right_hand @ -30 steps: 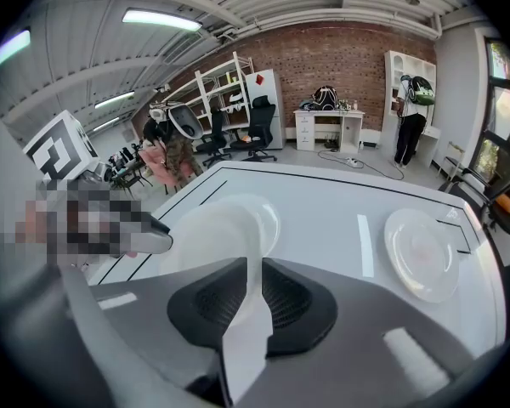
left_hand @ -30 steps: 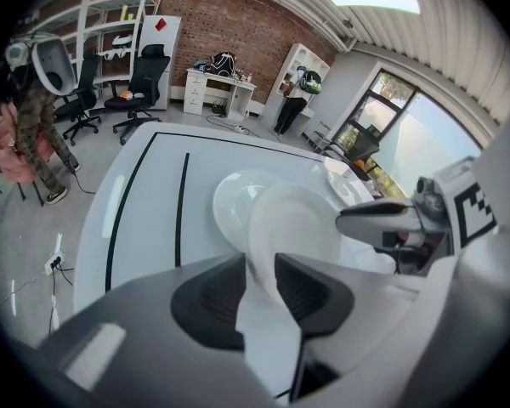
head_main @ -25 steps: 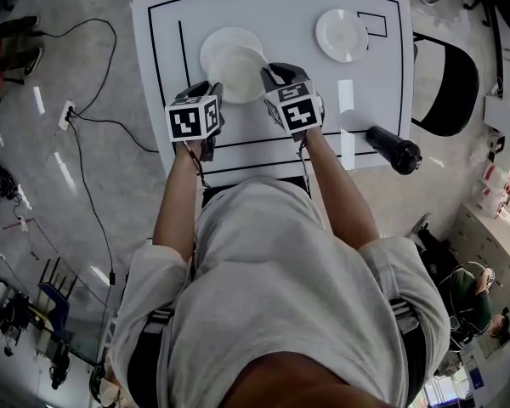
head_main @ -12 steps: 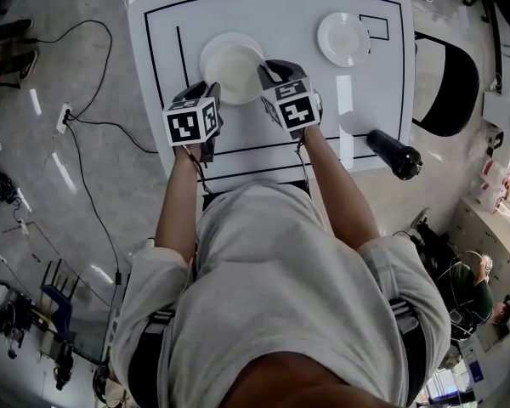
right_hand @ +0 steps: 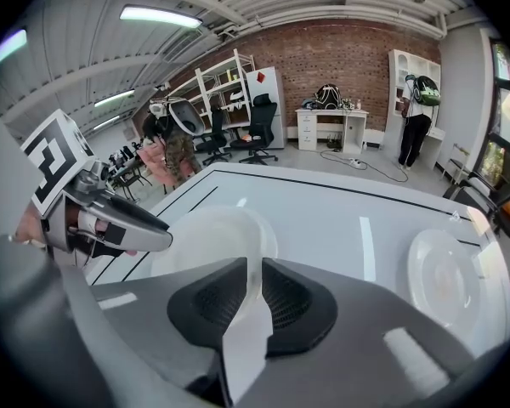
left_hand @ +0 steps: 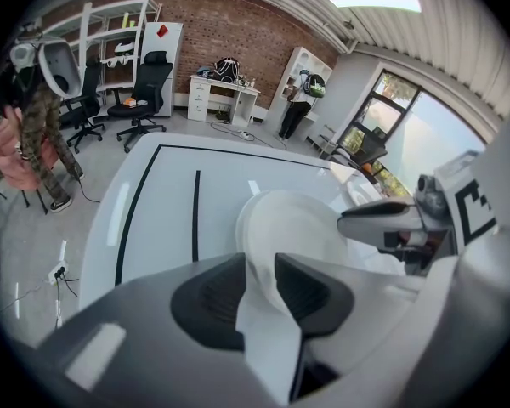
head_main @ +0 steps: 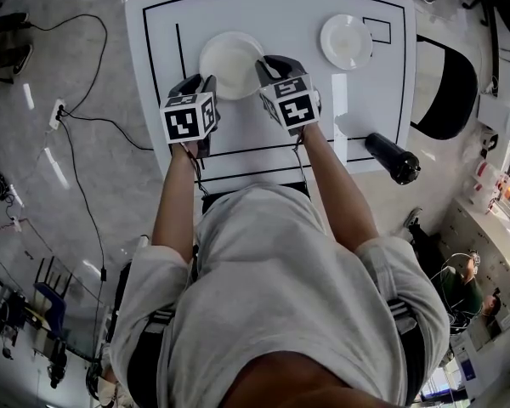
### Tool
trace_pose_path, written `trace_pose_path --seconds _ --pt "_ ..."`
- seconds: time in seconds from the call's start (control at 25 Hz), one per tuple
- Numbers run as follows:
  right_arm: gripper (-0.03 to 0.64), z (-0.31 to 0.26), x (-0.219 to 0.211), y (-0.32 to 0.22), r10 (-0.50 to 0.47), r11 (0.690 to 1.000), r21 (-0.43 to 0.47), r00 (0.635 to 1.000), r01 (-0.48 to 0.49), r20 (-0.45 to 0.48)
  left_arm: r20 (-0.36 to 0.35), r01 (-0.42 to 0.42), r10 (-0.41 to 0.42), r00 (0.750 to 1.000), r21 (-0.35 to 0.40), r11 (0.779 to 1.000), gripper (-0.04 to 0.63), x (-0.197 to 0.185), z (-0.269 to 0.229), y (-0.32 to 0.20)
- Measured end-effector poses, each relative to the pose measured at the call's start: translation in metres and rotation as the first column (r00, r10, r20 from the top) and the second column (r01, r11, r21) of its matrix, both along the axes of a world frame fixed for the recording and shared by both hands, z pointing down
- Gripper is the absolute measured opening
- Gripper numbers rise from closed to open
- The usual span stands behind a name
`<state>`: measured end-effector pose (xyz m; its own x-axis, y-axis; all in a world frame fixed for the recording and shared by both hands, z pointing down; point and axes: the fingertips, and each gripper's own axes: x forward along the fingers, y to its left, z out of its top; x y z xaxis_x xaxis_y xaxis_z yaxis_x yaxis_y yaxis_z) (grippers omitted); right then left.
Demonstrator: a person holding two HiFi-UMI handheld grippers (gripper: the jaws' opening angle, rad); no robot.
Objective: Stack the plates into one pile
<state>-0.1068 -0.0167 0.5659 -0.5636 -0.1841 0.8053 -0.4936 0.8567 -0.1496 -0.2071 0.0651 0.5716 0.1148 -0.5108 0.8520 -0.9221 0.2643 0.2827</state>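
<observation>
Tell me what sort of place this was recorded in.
Probably a lab or workshop set up in an office-like loft: a brick wall, office chairs and a desk along it, and a white table marked out with black lines.

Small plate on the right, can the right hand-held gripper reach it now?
Probably not yet: the right hand-held gripper is clamped on the near plate; nothing blocks the small plate.

White tbl (head_main: pixel 280 7) w/ black lines (head_main: pixel 180 45); single plate (head_main: pixel 346 41) far right, plate pile (head_main: pixel 230 62) ctr-left.
</observation>
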Motion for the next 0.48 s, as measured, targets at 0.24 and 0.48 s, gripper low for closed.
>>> trace_pose_path --seconds 0.24,0.48 --pt "0.058 0.004 -0.001 -0.005 -0.008 1.0 0.006 1.0 0.008 -0.006 0.008 -0.001 0.001 1.0 0.004 1.0 0.106 -0.001 0.003 -0.003" --pt "0.057 0.005 -0.003 -0.014 -0.012 1.0 0.018 1.0 0.012 -0.011 0.03 -0.029 0.029 0.999 0.007 1.0 0.106 0.0 0.005 -0.008"
